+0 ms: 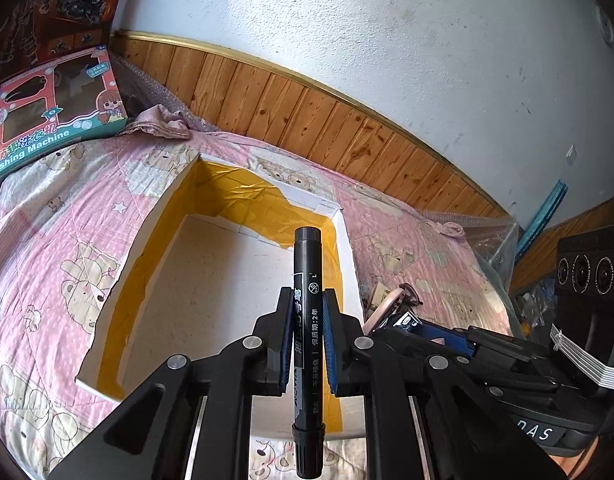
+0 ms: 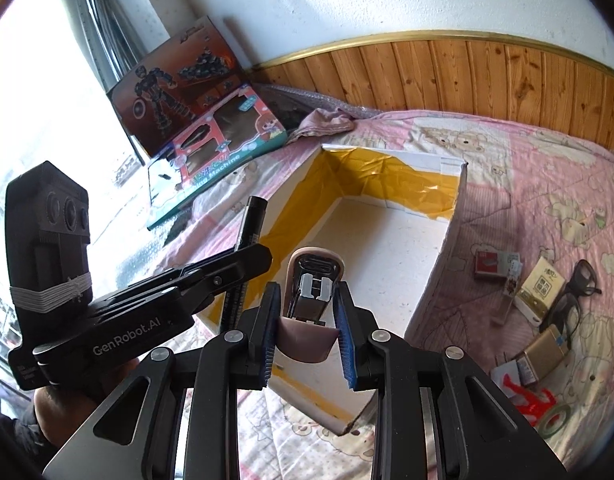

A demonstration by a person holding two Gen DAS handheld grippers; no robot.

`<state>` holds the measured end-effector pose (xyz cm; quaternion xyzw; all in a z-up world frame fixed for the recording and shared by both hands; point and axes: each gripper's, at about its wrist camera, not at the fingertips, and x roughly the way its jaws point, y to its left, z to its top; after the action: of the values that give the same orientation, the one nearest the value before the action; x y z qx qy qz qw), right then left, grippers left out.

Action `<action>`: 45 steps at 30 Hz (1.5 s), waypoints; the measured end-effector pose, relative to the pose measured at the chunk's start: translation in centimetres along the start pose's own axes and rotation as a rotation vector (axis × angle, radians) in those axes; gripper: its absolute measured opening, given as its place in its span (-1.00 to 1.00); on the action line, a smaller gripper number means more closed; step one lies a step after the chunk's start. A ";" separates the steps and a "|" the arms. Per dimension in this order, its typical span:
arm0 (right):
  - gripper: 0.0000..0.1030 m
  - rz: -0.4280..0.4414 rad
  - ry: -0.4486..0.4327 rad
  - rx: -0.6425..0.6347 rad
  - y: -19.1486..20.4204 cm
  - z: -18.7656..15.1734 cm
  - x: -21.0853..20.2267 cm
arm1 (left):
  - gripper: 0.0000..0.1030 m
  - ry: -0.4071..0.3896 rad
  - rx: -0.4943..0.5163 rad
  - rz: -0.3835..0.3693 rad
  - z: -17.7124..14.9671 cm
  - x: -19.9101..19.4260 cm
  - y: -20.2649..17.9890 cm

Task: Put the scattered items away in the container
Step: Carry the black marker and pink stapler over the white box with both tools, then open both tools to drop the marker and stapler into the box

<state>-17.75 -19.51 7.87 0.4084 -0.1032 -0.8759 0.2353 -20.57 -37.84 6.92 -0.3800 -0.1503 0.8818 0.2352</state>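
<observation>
A white foam box [image 1: 227,280] lined with yellow tape lies open on the pink bedspread. My left gripper [image 1: 307,294] is shut on a black marker [image 1: 307,256], held upright over the box's near right part. My right gripper [image 2: 308,286] is shut on a pink stapler [image 2: 315,276], which hangs over the box's [image 2: 387,248] near edge. In the right wrist view the left gripper [image 2: 247,260] with the marker [image 2: 251,216] is just to the left. The right gripper [image 1: 431,332] and stapler [image 1: 381,310] show at the right of the left wrist view.
Right of the box, scattered on the bedspread, lie black glasses [image 2: 579,292], a red and white packet [image 2: 491,264], a cream box [image 2: 541,292], a gold box [image 2: 547,352], a red item [image 2: 531,400] and a tape roll [image 2: 555,420]. Toy boxes [image 2: 211,160] lean at the back left against the wood-panelled wall.
</observation>
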 end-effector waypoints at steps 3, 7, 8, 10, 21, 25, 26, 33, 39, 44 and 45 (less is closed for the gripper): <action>-0.46 0.020 0.010 0.027 -1.0 1.3 1.1 | -0.73 0.026 -0.029 -0.001 1.0 1.0 0.8; -0.46 0.025 0.037 0.029 -1.8 3.2 2.9 | -0.73 0.061 -0.069 -0.004 2.3 2.4 1.7; -0.46 0.020 0.041 0.026 -2.1 3.7 3.3 | -0.73 0.070 -0.079 -0.006 2.7 2.9 1.9; -0.46 0.007 0.048 0.023 -2.7 4.7 4.3 | -0.73 0.088 -0.102 -0.004 3.4 3.9 2.1; -0.46 -0.060 0.115 -0.001 -6.2 8.3 9.4 | -0.73 0.148 -0.093 0.103 6.4 9.7 3.0; -0.46 -0.081 0.139 -0.034 -6.4 9.0 11.0 | -0.73 0.170 -0.102 0.126 7.3 11.1 3.5; -0.46 -0.087 0.147 -0.042 -6.4 9.2 11.4 | -0.73 0.176 -0.104 0.129 7.4 11.4 3.5; -0.41 -0.127 0.174 -0.061 -7.3 10.2 13.8 | -0.72 0.207 -0.094 0.202 8.1 14.1 4.7; -0.38 -0.127 0.121 -0.024 -7.9 10.4 11.8 | -0.50 0.248 -0.164 0.217 7.6 15.7 7.1; -0.38 -0.086 0.065 0.017 -7.6 9.8 8.0 | -0.50 0.216 -0.141 0.225 7.1 13.7 6.4; -0.38 -0.075 0.056 0.026 -7.4 9.5 7.2 | -0.50 0.207 -0.144 0.215 7.0 13.1 6.1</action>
<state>-31.44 -16.76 6.38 0.4395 -0.0923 -0.8709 0.1997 -35.51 -36.68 0.99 -0.4986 -0.1463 0.8451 0.1258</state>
